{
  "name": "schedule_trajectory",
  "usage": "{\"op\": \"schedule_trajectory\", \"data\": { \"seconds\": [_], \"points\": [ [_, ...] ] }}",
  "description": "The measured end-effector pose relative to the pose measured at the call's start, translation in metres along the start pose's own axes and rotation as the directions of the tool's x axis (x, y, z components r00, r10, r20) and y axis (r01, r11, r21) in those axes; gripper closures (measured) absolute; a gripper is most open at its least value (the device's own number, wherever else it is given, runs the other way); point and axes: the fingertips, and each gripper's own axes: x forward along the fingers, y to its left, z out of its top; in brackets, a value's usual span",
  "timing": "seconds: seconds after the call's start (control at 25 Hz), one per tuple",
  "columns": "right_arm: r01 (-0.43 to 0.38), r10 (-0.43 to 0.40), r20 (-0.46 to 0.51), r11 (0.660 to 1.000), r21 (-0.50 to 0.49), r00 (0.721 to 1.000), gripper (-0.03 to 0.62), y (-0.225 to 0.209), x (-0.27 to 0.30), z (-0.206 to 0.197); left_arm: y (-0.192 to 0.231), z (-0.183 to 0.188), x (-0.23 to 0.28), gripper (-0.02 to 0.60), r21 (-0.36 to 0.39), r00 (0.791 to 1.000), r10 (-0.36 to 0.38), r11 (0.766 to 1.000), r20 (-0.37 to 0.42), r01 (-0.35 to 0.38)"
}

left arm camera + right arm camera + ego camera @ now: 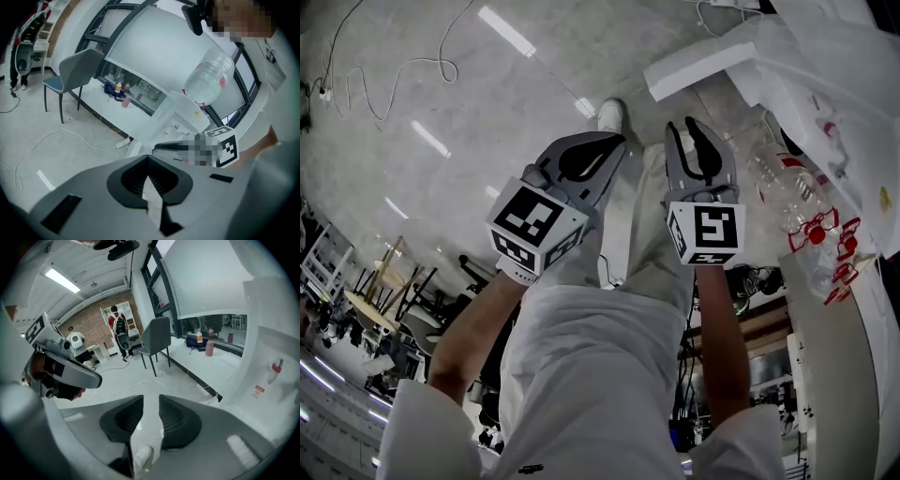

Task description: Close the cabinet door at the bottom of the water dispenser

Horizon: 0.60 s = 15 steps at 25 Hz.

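Observation:
The white water dispenser [839, 103] stands at the right of the head view, with a clear bottle [780, 180] on it. A white panel [689, 67] juts out low beside it and looks like the open cabinet door. My left gripper [617, 141] hangs over the floor in front of my legs, its jaws together and holding nothing. My right gripper [682, 127] is beside it, nearer the dispenser, with a narrow empty gap between its jaws. Neither touches the panel. The left gripper view shows shut tips [148, 158], the dispenser [180, 115] and the bottle [208, 77]. In the right gripper view the jaws [151, 398] are parted, with the dispenser wall [269, 371] at right.
A grey chair [70, 70] [157, 341] stands by the window ledge. White cables [389, 70] [70, 136] trail across the floor. My white shoe [611, 114] is planted near the panel. A person [117, 326] stands far back by shelves. Desks and chairs [384, 291] fill the head view's left.

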Motion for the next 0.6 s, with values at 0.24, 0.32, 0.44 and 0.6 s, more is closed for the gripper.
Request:
{"op": "schedule_trajectory", "data": {
  "seconds": [0.24,0.32,0.44,0.6],
  "points": [
    [0.000,0.000,-0.041,1.000,-0.008,0.999,0.496,-0.009,0.023,-0.022,0.015,-0.012,0.013,0.575,-0.035,1.000,0.023,0.999,-0.006,-0.023],
    [-0.003,0.003,-0.053,1.000,-0.009,0.999,0.490,-0.009,0.031,-0.027,0.020,-0.016,0.016,0.575,-0.041,0.999,0.031,0.999,-0.012,-0.031],
    [-0.010,0.010,-0.070,1.000,-0.007,0.997,0.482,-0.012,0.043,-0.038,0.027,-0.021,0.023,0.575,-0.049,0.999,0.042,0.998,-0.018,-0.042],
    [-0.012,0.013,-0.108,1.000,0.004,0.994,0.482,-0.019,0.057,-0.059,0.034,-0.033,0.034,0.575,-0.057,0.998,0.052,0.997,-0.034,-0.054]
  ]
}}
